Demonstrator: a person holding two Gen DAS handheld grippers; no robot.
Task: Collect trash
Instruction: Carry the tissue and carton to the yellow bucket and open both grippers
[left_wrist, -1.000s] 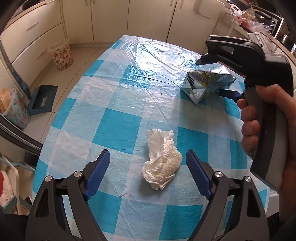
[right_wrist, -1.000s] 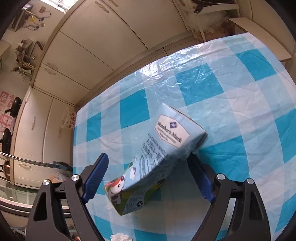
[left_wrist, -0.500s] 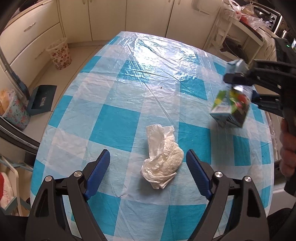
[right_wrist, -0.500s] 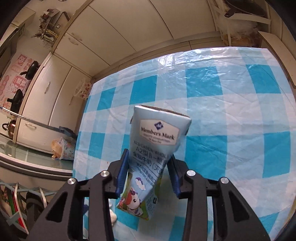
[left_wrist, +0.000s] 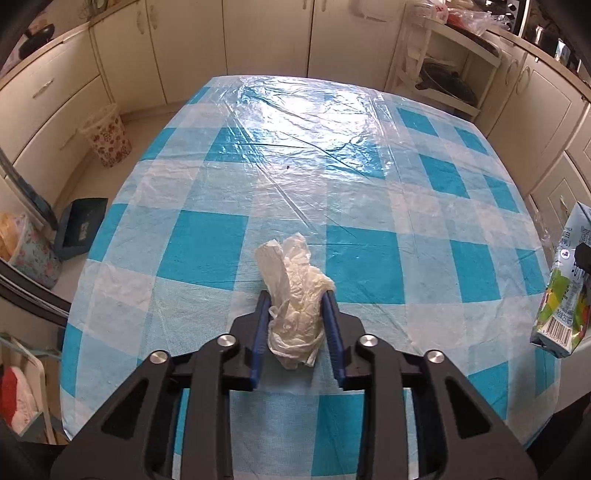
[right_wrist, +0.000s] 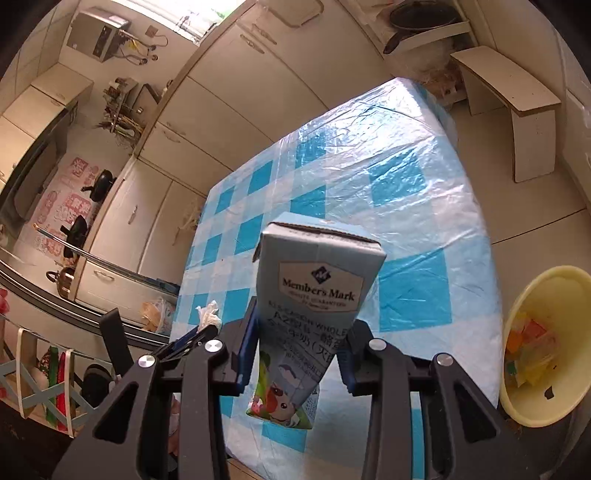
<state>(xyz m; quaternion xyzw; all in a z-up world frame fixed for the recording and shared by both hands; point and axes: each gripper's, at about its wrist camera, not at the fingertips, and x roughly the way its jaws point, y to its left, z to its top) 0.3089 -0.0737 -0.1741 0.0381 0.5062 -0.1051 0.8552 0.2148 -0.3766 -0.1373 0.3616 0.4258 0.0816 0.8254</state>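
Right now the left gripper (left_wrist: 297, 325) has its blue jaws clamped on a crumpled white tissue wad (left_wrist: 295, 295) in the lower middle of the left wrist view; its jaws have just been closing, with the wad between them. The wad's underside is hidden behind the jaws, so whether it touches the checked tablecloth (left_wrist: 207, 251) or is lifted clear cannot be told. The milk carton (left_wrist: 565, 288) shows at the right edge of that frame, cut off by the border, with a dark bit of the other tool across it.

In the right wrist view the right gripper (right_wrist: 297, 354) pinches the carton (right_wrist: 314, 295) at its lower half, squeezing it narrow there; these jaws have just been closing a little further on it. The carton stands roughly upright in centre frame, brand label facing the camera, its bottom corner dipping between the black arms. It blocks the cloth (right_wrist: 406, 192) behind it. A yellow bin (right_wrist: 546, 347) sits at the lower right, partly cut off by the frame edge and the gripper arm, with colourful scraps inside too blurry to name. At lower left the tissue (right_wrist: 208, 314) peeks above the other tool (right_wrist: 184, 341), mostly hidden by it.
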